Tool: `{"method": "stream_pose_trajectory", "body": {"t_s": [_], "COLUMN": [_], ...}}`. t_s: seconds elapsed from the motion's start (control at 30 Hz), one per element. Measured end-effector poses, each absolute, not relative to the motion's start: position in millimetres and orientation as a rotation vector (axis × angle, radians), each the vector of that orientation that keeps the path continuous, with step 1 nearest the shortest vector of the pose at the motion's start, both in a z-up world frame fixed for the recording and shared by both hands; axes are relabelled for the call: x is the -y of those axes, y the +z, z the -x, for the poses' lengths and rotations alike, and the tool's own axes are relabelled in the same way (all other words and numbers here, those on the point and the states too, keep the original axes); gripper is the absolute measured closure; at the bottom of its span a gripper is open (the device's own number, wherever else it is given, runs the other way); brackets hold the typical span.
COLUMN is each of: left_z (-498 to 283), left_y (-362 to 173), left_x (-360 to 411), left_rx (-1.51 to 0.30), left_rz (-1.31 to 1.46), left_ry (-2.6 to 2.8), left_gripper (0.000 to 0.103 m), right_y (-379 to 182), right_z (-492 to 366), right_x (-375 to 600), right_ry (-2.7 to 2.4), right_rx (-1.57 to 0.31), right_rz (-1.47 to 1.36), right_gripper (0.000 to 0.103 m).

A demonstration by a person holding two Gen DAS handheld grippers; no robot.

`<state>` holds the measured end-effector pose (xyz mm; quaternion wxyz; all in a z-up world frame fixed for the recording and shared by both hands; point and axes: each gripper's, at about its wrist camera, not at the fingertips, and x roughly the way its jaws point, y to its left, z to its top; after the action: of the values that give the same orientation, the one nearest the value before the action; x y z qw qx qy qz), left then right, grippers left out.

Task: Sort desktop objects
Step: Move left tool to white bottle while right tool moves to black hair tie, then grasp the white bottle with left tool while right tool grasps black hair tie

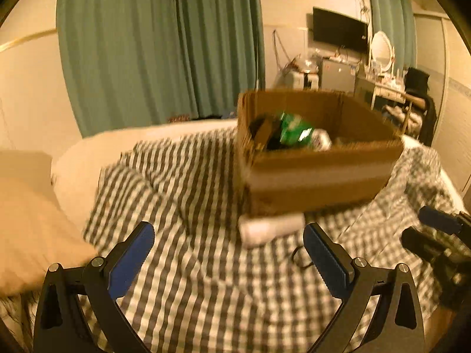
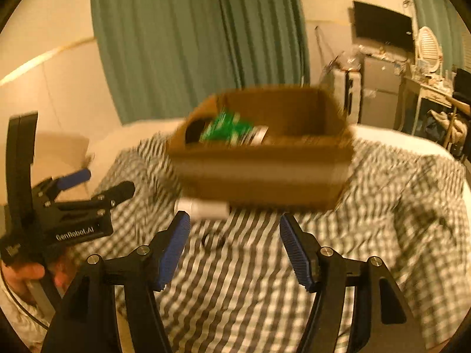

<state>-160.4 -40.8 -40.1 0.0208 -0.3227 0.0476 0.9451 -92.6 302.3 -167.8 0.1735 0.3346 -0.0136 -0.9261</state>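
Observation:
An open cardboard box (image 1: 318, 176) (image 2: 265, 176) stands on the checked bedspread (image 1: 191, 264). Inside lie a green packet (image 1: 294, 129) (image 2: 226, 129), a silvery can (image 1: 322, 141) and a dark object (image 1: 262, 129). A white tube (image 1: 270, 229) (image 2: 206, 207) lies against the box's near side, with a small black loop (image 1: 301, 257) (image 2: 213, 239) just in front of it. My left gripper (image 1: 229, 232) (image 2: 107, 181) is open and empty, short of the tube. My right gripper (image 2: 234, 220) is open too, with nothing between its pads; the loop lies ahead of it. Its tip (image 1: 435, 220) shows at the left wrist view's right edge.
A beige pillow (image 1: 29, 220) and white bedding (image 1: 88, 158) lie to the left. Green curtains (image 1: 159, 44) hang behind the bed. A cluttered desk with a mirror (image 1: 381, 48) and a dark screen (image 1: 338, 29) stands far right. A hand (image 2: 26, 273) holds the left gripper.

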Motion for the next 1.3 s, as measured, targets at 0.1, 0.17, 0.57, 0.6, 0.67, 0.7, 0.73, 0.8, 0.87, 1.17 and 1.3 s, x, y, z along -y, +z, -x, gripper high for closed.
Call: {"method": "stream_pose_trajectory", "body": {"t_s": [0.1, 0.17, 0.57, 0.6, 0.67, 0.7, 0.73, 0.8, 0.87, 1.17, 1.3], "left_z": [162, 167, 212, 213, 214, 214, 214, 211, 208, 203, 212], "left_y": [-69, -84, -122, -122, -124, -124, -125, -125, -124, -119, -121], "left_x": [50, 54, 80, 82, 82, 82, 81, 77, 71, 23, 3], "left_rx": [-0.139, -0.124, 0.2, 0.219, 0.235, 0.233, 0.228, 0.204, 0.175, 0.073, 0.031], "left_rz": [1.025, 1.051, 1.182, 1.182, 1.187, 1.189, 1.187, 1.178, 1.175, 1.125, 1.117], "left_ry": [2.94, 2.942, 2.915, 2.919, 2.934, 2.935, 2.936, 2.927, 2.905, 2.756, 2.731], "left_gripper": [0.0, 0.0, 0.0, 0.0, 0.0, 0.0, 0.0, 0.0, 0.0, 0.0, 0.0], "right_y": [-196, -210, -266, -269, -277, -278, -278, -276, -272, -233, -226], "right_z": [101, 108, 175, 180, 182, 183, 181, 177, 173, 154, 154], "right_x": [-281, -268, -238, -237, -233, -233, -234, -241, -253, -304, -318], "right_ry": [-2.578, -2.562, -2.507, -2.501, -2.496, -2.501, -2.515, -2.526, -2.539, -2.673, -2.67], "right_rx": [-0.022, -0.064, -0.105, -0.115, -0.159, -0.176, -0.195, -0.188, -0.144, -0.079, 0.01], "right_rz": [-1.004, -1.034, -1.227, -1.239, -1.254, -1.253, -1.243, -1.231, -1.228, -1.125, -1.108], "right_gripper": [0.04, 0.04, 0.04, 0.04, 0.051, 0.06, 0.065, 0.092, 0.099, 0.099, 0.099]}}
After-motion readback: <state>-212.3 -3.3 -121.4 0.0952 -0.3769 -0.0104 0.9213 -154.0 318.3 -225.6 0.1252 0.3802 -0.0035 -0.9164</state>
